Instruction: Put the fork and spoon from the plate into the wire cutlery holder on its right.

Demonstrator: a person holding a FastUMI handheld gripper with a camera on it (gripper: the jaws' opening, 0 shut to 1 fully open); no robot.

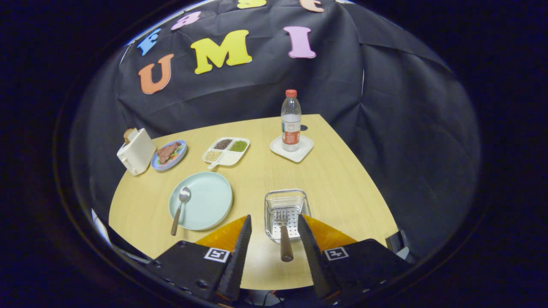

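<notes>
Holding my tongs point(274, 233) wide open and empty over the table point(342, 179), I see the fork point(283, 233) lying in the wire holder point(286, 212) between the fingers, the spoon point(181, 206) on the plate point(205, 205) to its left.

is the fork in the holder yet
In: the fork lies in the wire holder, handle sticking out between the open gripper's fingers.

Gripper point(274, 226): two wedge-shaped fingers, jaws standing apart, nothing pressed between them. Each finger mounts on a blocky matte black housing. One square black-and-white fiducial tag on top of each housing, close behind the finger base. Small round screw heads on the left housing. Thin cabling shows below, between the two housings.
</notes>
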